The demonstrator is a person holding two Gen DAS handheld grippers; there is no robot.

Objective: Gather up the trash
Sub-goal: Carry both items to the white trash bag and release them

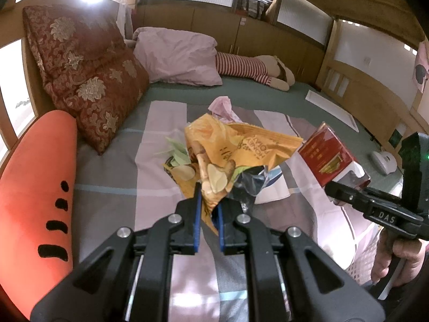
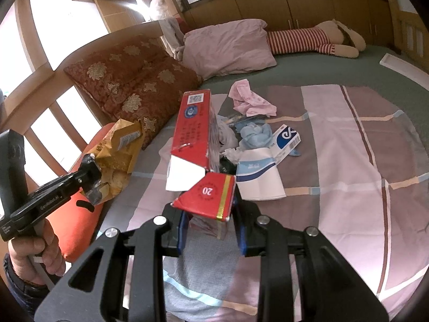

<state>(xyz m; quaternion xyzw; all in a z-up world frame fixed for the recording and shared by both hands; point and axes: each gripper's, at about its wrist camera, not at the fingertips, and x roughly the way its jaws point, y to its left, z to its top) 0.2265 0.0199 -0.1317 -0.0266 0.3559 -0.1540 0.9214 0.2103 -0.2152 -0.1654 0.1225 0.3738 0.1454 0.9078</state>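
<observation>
My left gripper (image 1: 209, 206) is shut on a crumpled orange chip bag (image 1: 228, 150), held up over the bed; the same chip bag (image 2: 118, 150) shows at the left of the right wrist view. My right gripper (image 2: 209, 214) is shut on an opened red carton (image 2: 195, 139), its flap hanging white; this red carton (image 1: 329, 158) appears at the right of the left wrist view. On the bedspread beyond lies a heap of trash: pink crumpled paper (image 2: 252, 99), a blue wad (image 2: 254, 131), a white-and-blue wrapper (image 2: 260, 179) and a small blue-and-white box (image 2: 287, 139).
The bed carries a patchwork spread (image 2: 348, 145), a red floral cushion (image 1: 80, 75), an orange carrot-shaped pillow (image 1: 37, 187), a pink pillow (image 1: 177, 56) and a striped plush toy (image 1: 257, 69). A flat white box (image 1: 332, 110) lies far right. A hand (image 1: 396, 257) grips each tool.
</observation>
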